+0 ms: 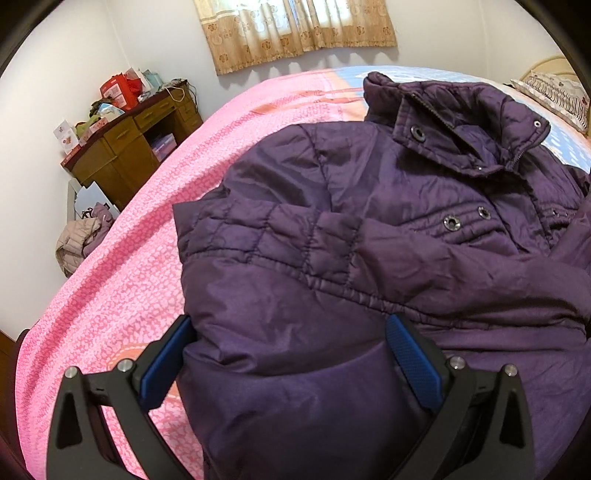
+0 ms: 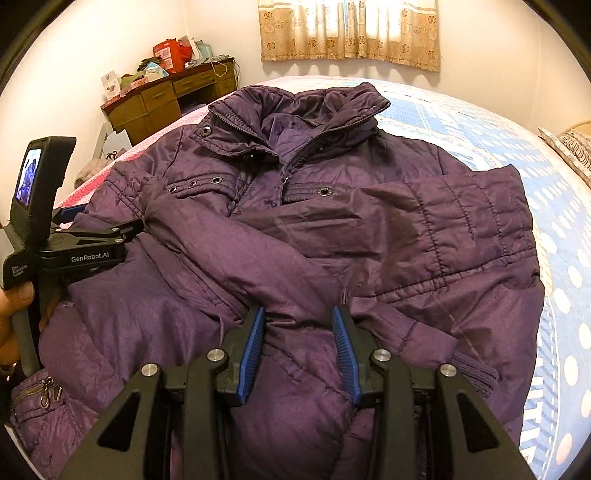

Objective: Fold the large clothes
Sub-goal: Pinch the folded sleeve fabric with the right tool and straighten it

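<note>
A purple padded jacket [image 2: 295,229] lies front-up on the bed [image 1: 122,266], its collar [image 2: 295,107] toward the curtained window [image 2: 349,31] and both sleeves folded across the chest. The jacket rests partly on the pink bedspread and partly on the blue dotted sheet [image 2: 546,206]. The left gripper [image 1: 291,354] has its jaws spread wide, straddling a bulge of the jacket's left edge without closing on it; its blue pads [image 1: 413,365] sit to either side of the fabric. The right gripper [image 2: 299,354] hovers over the lower middle of the jacket, its jaws apart and nothing pinched between them, just beside the ribbed cuff [image 2: 474,374]. A wooden desk [image 1: 129,147] piled with boxes stands against the wall beyond the jacket's left side.
</note>
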